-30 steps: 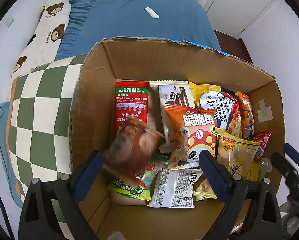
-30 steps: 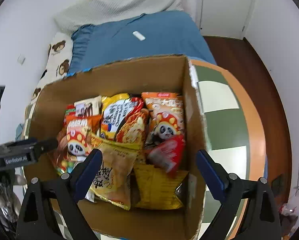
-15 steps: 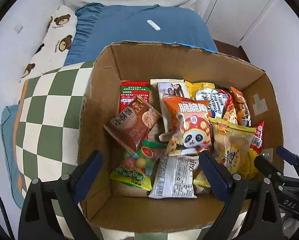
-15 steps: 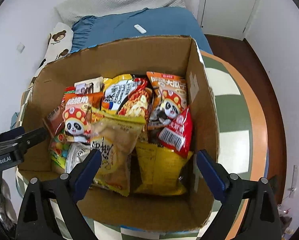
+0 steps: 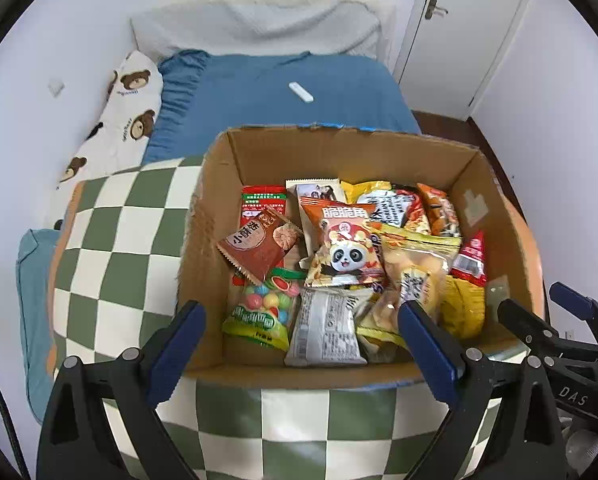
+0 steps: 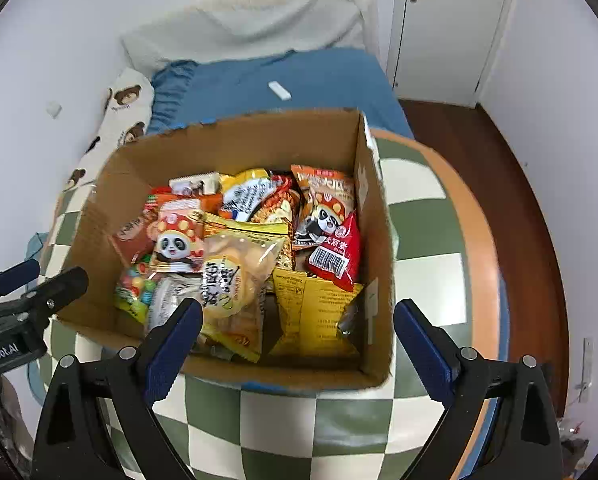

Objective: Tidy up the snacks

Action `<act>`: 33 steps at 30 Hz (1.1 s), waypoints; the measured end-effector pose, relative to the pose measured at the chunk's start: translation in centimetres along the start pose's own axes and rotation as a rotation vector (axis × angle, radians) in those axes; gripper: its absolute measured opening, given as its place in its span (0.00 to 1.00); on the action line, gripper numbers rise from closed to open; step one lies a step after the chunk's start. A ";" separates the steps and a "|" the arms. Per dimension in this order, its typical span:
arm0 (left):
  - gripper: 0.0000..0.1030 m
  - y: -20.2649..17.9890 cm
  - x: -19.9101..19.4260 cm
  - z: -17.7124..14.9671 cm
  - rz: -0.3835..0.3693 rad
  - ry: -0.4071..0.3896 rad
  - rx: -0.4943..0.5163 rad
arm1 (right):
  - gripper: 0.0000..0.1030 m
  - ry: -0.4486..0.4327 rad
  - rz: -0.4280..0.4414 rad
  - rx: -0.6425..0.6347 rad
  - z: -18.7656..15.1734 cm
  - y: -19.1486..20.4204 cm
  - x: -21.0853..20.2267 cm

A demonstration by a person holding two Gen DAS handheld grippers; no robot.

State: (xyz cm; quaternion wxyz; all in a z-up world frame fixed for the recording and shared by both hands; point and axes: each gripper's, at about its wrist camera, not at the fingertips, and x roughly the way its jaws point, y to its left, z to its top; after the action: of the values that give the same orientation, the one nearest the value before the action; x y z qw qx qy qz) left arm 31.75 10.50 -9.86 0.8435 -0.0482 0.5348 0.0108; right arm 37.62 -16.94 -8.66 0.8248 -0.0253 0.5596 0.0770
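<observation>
The brown packet (image 5: 259,246) has just dropped into the box (image 5: 415,152), both grippers, left (image 5: 299,344) and right (image 6: 295,340), now back, wide open and empty.

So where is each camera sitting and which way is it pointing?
Left wrist: on the left gripper, above the box's near-left side, looking down into it; its open fingers show, the right gripper at right.
Right wrist: on the right gripper, near-right, same aim; the left gripper at left.
Shared: box, panda bag, blue bed.
</observation>
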 end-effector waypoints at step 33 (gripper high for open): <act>0.96 -0.2 -21.8 -12.5 0.057 -0.379 -0.032 | 1.00 -0.411 0.063 -0.076 -13.2 2.9 -25.8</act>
State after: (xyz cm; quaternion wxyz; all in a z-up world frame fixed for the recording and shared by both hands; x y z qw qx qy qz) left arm 11.15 9.87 4.59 0.9276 -0.0436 0.3673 0.0520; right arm 15.73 -18.28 10.46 0.9172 -0.0226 0.3768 0.1276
